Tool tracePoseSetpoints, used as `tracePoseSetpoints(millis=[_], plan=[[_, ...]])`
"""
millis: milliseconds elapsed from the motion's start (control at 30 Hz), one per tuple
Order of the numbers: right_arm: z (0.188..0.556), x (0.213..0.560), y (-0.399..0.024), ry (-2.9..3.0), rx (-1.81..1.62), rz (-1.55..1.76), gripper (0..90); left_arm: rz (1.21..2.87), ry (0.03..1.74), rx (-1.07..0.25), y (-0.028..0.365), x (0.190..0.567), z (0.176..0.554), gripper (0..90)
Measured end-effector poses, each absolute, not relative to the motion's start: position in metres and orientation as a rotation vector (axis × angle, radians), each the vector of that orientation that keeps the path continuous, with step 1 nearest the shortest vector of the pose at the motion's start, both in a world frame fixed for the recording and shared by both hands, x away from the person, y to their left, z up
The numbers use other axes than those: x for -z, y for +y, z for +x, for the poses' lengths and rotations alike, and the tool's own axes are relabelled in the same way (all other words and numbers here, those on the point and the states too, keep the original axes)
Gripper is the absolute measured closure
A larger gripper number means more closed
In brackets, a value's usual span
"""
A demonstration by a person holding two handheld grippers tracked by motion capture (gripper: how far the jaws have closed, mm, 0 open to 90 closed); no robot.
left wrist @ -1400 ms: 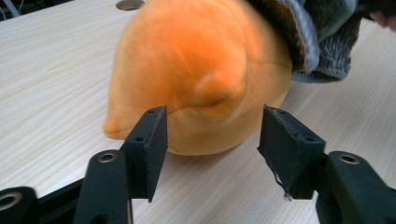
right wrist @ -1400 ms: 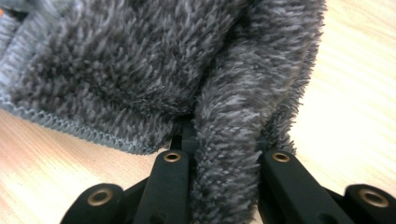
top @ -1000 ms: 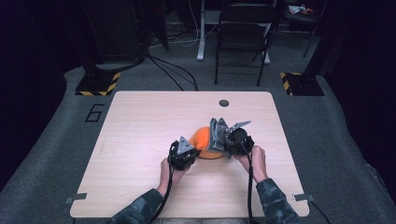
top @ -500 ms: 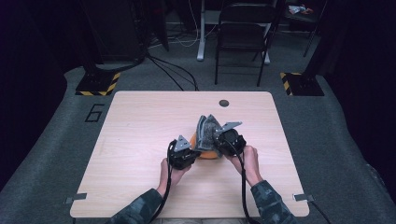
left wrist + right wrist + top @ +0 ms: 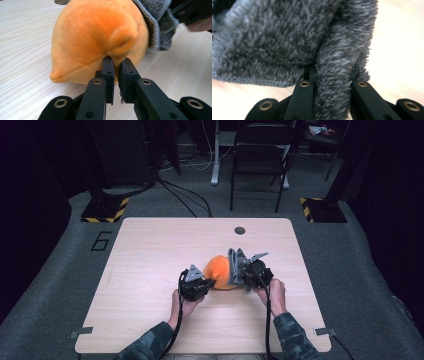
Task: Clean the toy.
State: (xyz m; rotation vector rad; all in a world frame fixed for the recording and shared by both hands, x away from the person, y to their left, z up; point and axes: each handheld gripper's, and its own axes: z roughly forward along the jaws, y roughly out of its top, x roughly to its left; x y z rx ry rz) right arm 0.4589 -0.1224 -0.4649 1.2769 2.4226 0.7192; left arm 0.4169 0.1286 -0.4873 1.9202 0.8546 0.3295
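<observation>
Orange plush toy lies mid-table — the left gripper is clenched on a pinch of its fabric. The right gripper — at the toy's right end — clamps a fold of grey fuzzy sock.

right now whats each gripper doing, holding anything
left gripper: closed, pinching a fold of the orange plush toy.
right gripper: closed on the grey fuzzy fabric that sits against the toy.

Black chair beyond wooden table
</observation>
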Motion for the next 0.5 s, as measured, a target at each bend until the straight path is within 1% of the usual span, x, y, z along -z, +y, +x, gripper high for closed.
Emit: tracePoseSetpoints(millis=[167,233,367,500], plan=[[0.468,0.493,-0.131,2.453,-0.623,1.370,78.0,1.907,0.859,-0.330,0.131,0.488,0.419,83.2],[0.471,0.492,-0.134,2.451,-0.643,1.378,78.0,1.908,0.858,-0.338,0.133,0.488,0.419,83.1],[0.469,0.474,-0.141,2.430,-0.678,1.386,78.1,1.901,0.858,-0.332,0.134,0.488,0.420,82.9],[0.461,0.436,-0.148,2.357,-0.867,1.347,78.1,1.886,0.863,-0.328,0.133,0.488,0.420,82.4]])
